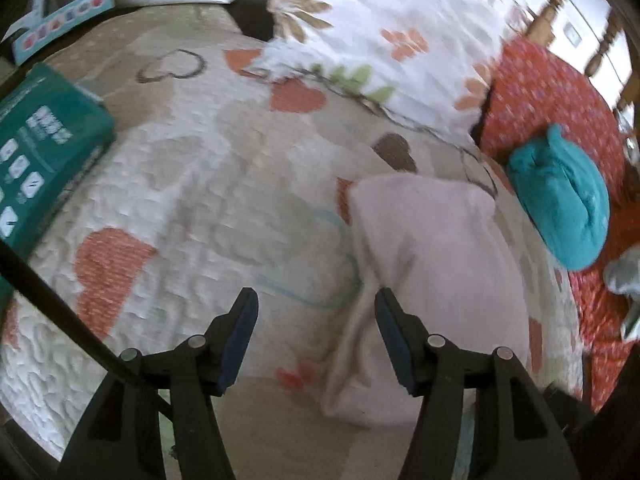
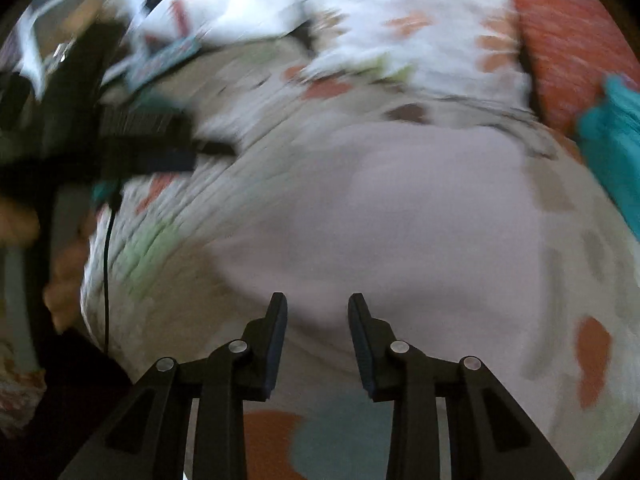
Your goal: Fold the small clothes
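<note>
**Both tongs empty above the pale pink garment on the bed**

From my left wrist view, the left tongs (image 1: 316, 300) stand spread with nothing between the pads; the last readings show them barely changing. Under them lies the quilted bedspread (image 1: 180, 184) with its orange hearts, and the pale pink garment (image 1: 432, 264) lies just right of the gap, a folded edge running down under the right finger. I cannot tell whether that finger touches the cloth.

Far right, a teal garment (image 1: 560, 200) sits bunched on a red patterned cloth (image 1: 540, 92). A teal box (image 1: 44, 152) lies at the left edge of the bed, and a white floral pillow (image 1: 380, 28) lies at the far side.

My right wrist view is heavily blurred. The right tongs (image 2: 317, 312) stand partly apart, gap narrower than the left pair's, with nothing pinched. The pink garment (image 2: 420, 208) spreads flat on the bed just beyond them, filling the middle of the view. The other gripper shows as a dark shape at the left, above the bedspread (image 2: 160, 264).
</note>
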The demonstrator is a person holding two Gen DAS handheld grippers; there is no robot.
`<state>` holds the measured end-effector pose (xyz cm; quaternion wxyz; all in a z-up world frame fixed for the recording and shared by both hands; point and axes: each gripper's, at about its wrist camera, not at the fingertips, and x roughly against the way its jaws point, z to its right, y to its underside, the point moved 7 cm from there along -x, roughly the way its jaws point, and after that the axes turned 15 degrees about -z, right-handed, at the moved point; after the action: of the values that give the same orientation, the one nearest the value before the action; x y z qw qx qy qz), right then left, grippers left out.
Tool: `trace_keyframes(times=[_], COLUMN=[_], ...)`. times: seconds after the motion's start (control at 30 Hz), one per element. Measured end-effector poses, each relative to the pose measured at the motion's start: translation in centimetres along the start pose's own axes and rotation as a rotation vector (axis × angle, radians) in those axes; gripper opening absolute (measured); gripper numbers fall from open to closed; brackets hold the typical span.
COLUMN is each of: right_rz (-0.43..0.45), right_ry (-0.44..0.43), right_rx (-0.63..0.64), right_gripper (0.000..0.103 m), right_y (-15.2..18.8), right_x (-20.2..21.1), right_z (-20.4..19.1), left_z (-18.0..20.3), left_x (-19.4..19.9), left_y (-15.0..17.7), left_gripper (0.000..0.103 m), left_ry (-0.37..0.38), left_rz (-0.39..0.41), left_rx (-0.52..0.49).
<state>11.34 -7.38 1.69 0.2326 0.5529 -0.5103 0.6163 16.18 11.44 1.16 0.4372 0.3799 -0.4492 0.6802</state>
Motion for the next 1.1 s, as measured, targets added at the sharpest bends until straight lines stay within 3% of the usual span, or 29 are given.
trace_keyframes(times=[0.17, 0.33, 0.47, 0.6, 0.8, 1.0, 1.1], right_rz=[0.014, 0.012, 0.079, 0.17, 0.172, 0.133, 0.141], right_ry=[0.045, 0.076, 0.106, 0.175, 0.195, 0.177, 0.177], right_rx=[-0.146, -0.132, -0.13, -0.257, -0.403, -0.47, -0.445], right_gripper=[0.035, 0.034, 0.034, 0.055, 0.056, 0.063, 0.072], right_y=[0.4, 1.0, 1.3, 2.2, 3.8, 5.8, 5.4], right_x=[0.2, -1.5, 0.2, 2.0, 1.3, -1.0, -1.3], right_z=[6.1, 6.7, 7.1, 10.8, 15.8, 17.8, 17.6], left_z=[3.3, 5.1, 5.1, 4.4, 4.6, 4.5, 4.5], left_x=[-2.2, -5.6, -6.6, -7.2, -7.5, -7.6, -7.6], left_y=[1.2, 2.8, 3.2, 3.0, 3.2, 3.2, 3.2], left_gripper=[0.06, 0.061, 0.078, 0.091, 0.103, 0.103, 0.103], left_ry=[-0.011, -0.062, -0.098, -0.085, -0.164, -0.181, -0.184], left_rz=[-0.034, -0.11, -0.114, -0.115, -0.067, -0.053, -0.052], left_rx=[-0.094, -0.151, -0.124, -0.059, -0.063, -0.054, -0.053])
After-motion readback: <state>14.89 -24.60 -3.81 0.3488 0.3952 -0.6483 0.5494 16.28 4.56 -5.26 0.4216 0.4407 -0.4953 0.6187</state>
